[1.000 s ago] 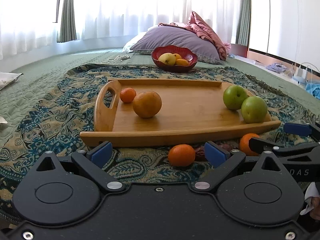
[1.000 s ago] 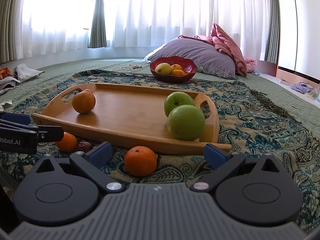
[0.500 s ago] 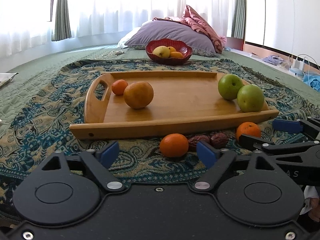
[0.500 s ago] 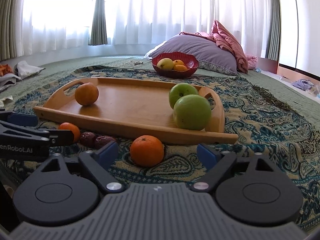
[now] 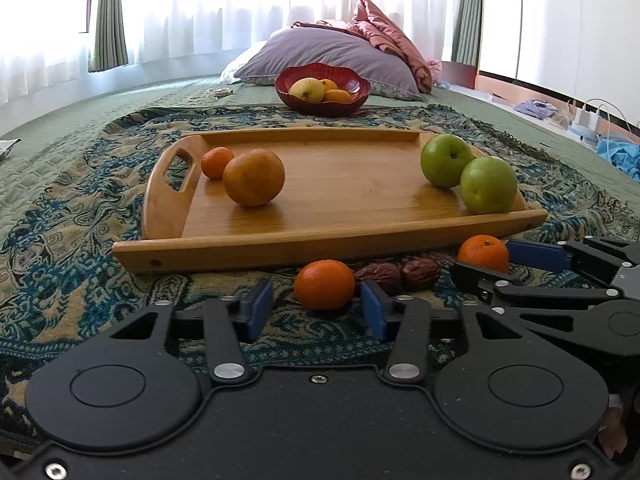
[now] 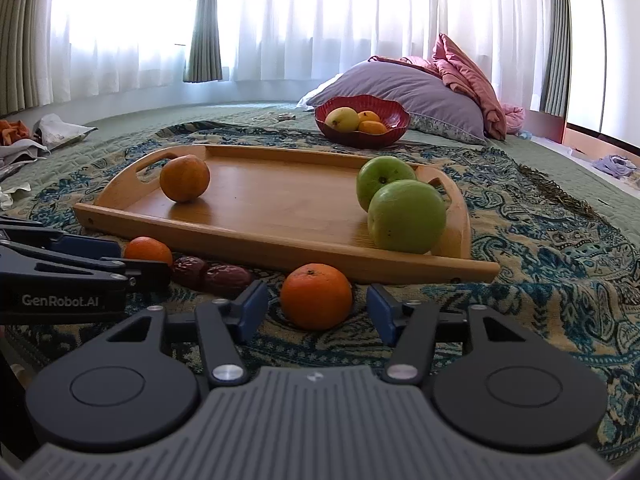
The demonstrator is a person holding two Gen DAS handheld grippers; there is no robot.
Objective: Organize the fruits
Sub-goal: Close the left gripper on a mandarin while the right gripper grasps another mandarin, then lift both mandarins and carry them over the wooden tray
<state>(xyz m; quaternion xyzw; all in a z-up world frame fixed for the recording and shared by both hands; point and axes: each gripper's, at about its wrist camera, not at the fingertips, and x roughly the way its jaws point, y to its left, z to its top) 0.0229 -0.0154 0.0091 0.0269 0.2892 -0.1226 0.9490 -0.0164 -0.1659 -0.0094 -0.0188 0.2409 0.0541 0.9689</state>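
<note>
Both pairs of jaws have just been closing, each now narrowed around a fruit without the pads touching it. Between the left hand-held gripper's [image 5: 316,310] blue pads, which stand apart from it, lies a tangerine [image 5: 324,285] on the patterned blanket [image 5: 80,264], two dates [image 5: 396,274] just to its right; the right hand-held gripper [image 6: 316,312], likewise spread, brackets a second tangerine [image 6: 316,296] with gaps on both sides. Ahead of both, the tray [image 5: 344,184] holds an orange [image 5: 254,177], a small tangerine [image 5: 216,162] and two green apples [image 5: 466,172], and beyond it sits a red bowl [image 5: 322,90].
</note>
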